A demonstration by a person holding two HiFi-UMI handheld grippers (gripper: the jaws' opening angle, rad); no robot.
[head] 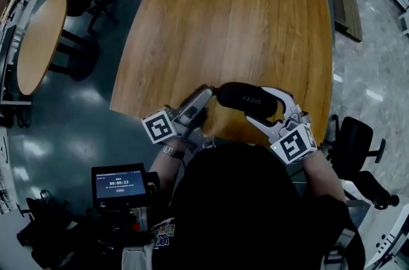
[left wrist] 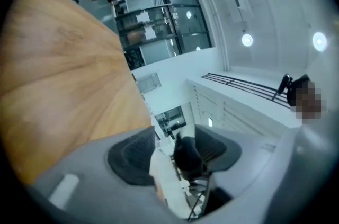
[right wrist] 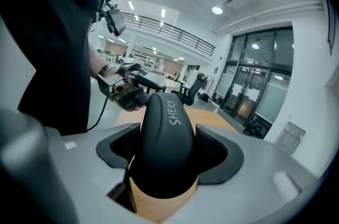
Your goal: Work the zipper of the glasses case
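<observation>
At the near edge of the square wooden table, the black glasses case ran left to right; whether it rested on the wood could not be told. A wide stretch of wood lay on its far side. The right gripper had its 2 jaws spread wide, pads against the case's sides. Just left of the case's end, the left gripper held its jaws apart on nothing. The case looked closed; its contents and zipper could not be made out. 1 office chair stood off the table's near right corner.
</observation>
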